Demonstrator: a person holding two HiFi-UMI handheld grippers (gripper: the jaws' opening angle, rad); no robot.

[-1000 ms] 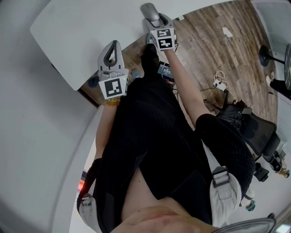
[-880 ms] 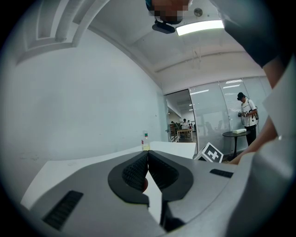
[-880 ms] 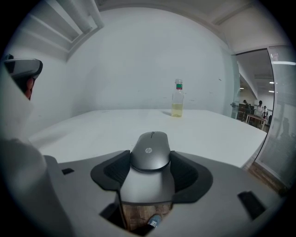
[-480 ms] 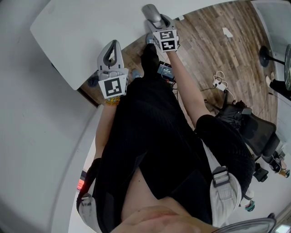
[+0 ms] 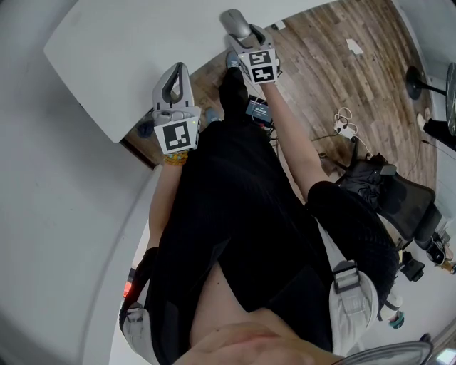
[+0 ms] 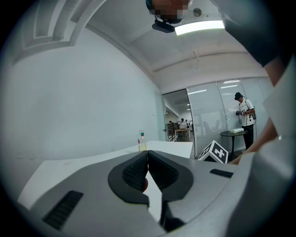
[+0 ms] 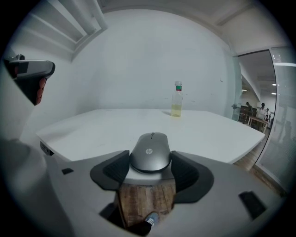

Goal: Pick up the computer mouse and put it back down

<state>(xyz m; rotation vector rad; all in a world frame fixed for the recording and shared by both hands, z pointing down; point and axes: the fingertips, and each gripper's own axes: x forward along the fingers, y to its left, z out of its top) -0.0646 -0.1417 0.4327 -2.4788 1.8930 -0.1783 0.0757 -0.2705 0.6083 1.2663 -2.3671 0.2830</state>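
A grey computer mouse [image 5: 233, 22] [image 7: 150, 152] sits between the jaws of my right gripper [image 5: 238, 30] [image 7: 150, 163], which is shut on its sides. The mouse is at the near edge of the white table [image 5: 128, 50] [image 7: 92, 129]; I cannot tell whether it rests on the top or hangs just above it. My left gripper [image 5: 176, 73] [image 6: 148, 159] is to the left, by the table's edge, shut with its pads together and nothing between them. The right gripper view shows part of it at the upper left.
A small bottle of yellow liquid [image 7: 176, 99] [image 6: 142, 141] stands far back on the table. Wooden floor with cables [image 5: 343, 127] and a black office chair [image 5: 399, 203] lie to the right. A person [image 6: 244, 113] stands by a round table in the distance.
My right gripper with the mouse has shifted slightly forward and left, towards the table. The left gripper has held its place.
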